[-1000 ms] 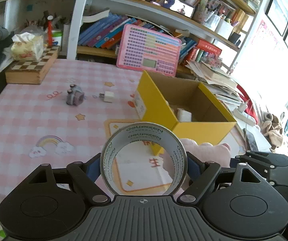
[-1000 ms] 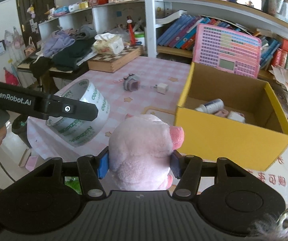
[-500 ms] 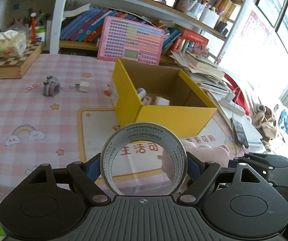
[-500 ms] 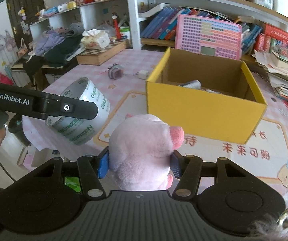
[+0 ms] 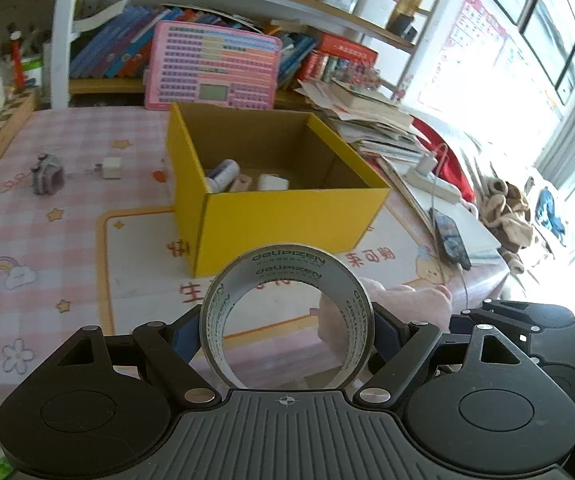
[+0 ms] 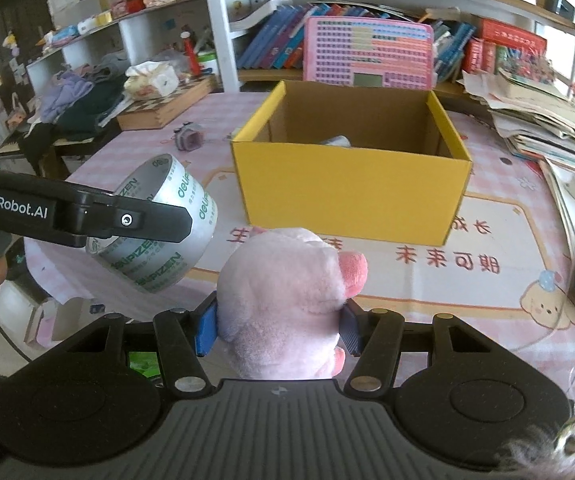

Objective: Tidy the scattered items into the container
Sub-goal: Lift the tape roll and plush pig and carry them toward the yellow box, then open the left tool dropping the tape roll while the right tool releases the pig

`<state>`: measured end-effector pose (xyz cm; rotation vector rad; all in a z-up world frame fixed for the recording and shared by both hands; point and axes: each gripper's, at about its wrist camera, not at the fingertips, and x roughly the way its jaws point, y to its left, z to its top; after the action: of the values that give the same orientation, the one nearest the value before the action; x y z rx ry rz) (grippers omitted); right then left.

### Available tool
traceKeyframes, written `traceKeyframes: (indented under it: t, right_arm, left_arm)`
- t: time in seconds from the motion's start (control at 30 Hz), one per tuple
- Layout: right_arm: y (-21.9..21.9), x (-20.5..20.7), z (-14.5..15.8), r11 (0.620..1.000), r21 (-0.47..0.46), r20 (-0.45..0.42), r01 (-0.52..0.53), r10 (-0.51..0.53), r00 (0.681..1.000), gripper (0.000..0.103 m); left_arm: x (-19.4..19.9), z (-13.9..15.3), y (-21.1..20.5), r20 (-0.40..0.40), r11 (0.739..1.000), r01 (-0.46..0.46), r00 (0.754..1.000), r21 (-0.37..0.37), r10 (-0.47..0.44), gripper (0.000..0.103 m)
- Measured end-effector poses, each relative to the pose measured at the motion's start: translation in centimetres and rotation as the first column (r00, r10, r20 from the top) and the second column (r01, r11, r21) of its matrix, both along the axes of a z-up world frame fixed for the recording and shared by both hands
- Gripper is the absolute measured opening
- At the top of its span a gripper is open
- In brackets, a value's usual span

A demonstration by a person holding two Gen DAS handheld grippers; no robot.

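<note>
On the cloth (image 5: 15,240) at far left, a small purple toy (image 5: 48,174) and a white plug (image 5: 111,168) lie loose, still to be gathered. My left gripper (image 5: 286,330) is clamped on a tape roll (image 5: 286,316), held in the air short of the yellow box (image 5: 287,216). The box already holds a bottle (image 5: 223,174) and two small bits. My right gripper (image 6: 279,332) squeezes a pink plush pig (image 6: 287,300), also short of the box. I judge the job about half done.
</note>
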<state>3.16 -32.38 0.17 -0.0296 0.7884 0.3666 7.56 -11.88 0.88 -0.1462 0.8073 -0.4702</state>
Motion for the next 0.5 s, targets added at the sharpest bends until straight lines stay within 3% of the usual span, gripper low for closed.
traceKeyframes:
  t: [0.5]
  right_arm:
    - [-3.3,0.0,-0.2,0.992,0.01,-0.01,0.128,-0.128,0.992,0.056]
  left_arm:
    - [1.6,0.0,-3.7,0.013,0.991,0.13,0.991,0.019,-0.13,0.085]
